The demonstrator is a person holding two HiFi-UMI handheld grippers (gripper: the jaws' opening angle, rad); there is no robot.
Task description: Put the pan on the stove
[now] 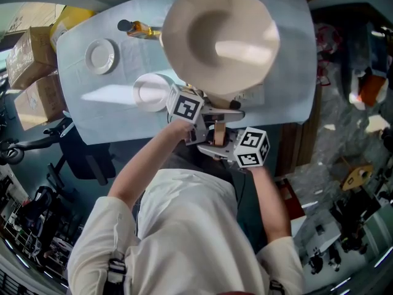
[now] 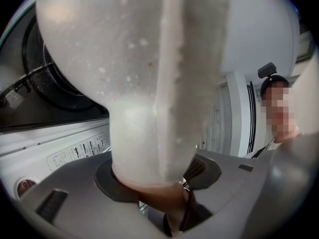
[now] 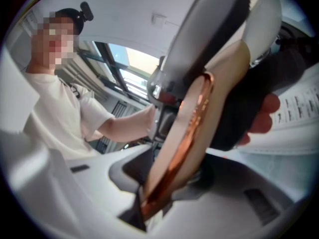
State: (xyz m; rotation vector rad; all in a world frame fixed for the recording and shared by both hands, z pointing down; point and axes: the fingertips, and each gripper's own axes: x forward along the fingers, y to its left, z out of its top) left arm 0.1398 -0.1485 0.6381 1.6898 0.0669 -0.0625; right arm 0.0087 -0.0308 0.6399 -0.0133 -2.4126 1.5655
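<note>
Cream pan (image 1: 218, 39) is nearest the head camera. It is held in the air, hollow side up, over the near part of the blue-clothed table (image 1: 104, 112), and rests on nothing. Its tan handle (image 1: 219, 132) runs back toward the person. The left gripper (image 1: 216, 112) is at the stretch next to the pan body and the right gripper (image 1: 215, 145) is at the handle's end. On the table are a white plate (image 1: 100, 56), a white bowl (image 1: 150, 92) just beside the left gripper's marker cube, and a bottle (image 1: 140, 29) near the far edge.

Left gripper view: the pan's speckled body and neck fill the frame. The jaws stand wide with the neck between them. One pad's ribbed face shows bare beside the neck, so no clamp is seen. At left behind, the stove (image 2: 50, 88) shows a dark burner ring and wire grate above a white labelled panel. The pan is not set on it.

Right gripper view: the jaws are drawn narrow and clamped on the handle's copper-rimmed end. The handle rises tilted toward the upper right. The person, in a white shirt, stands at left.
</note>
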